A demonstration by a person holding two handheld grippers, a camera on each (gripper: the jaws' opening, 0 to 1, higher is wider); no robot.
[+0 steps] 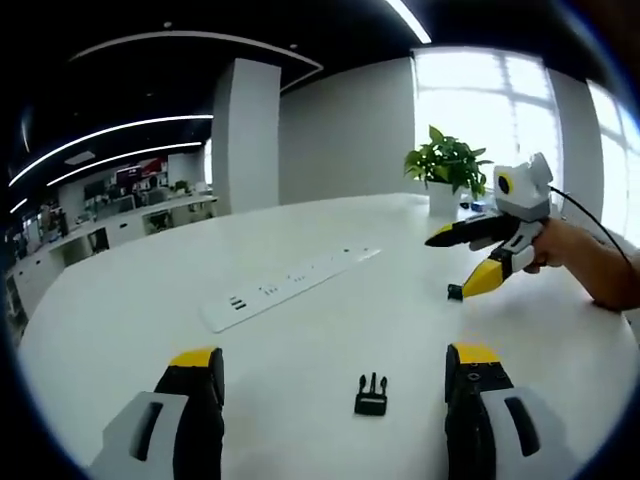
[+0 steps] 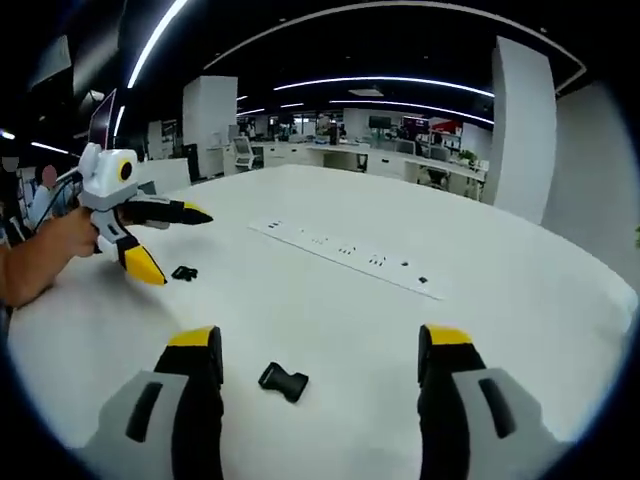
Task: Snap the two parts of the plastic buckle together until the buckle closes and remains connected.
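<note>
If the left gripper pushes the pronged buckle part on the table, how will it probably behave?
The pronged buckle part looks small and thin, so it is probably light and would slide easily on the smooth white table. It lies flat, so rolling or tipping seems unlikely. It appears to be rigid plastic, though its thin prongs may flex slightly when the left gripper squeezes them.

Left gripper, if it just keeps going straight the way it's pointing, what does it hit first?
Probably the pronged buckle piece lying on the white table between the open left gripper's jaws. Beyond it the tabletop looks free, though depth is hard to judge.
</note>
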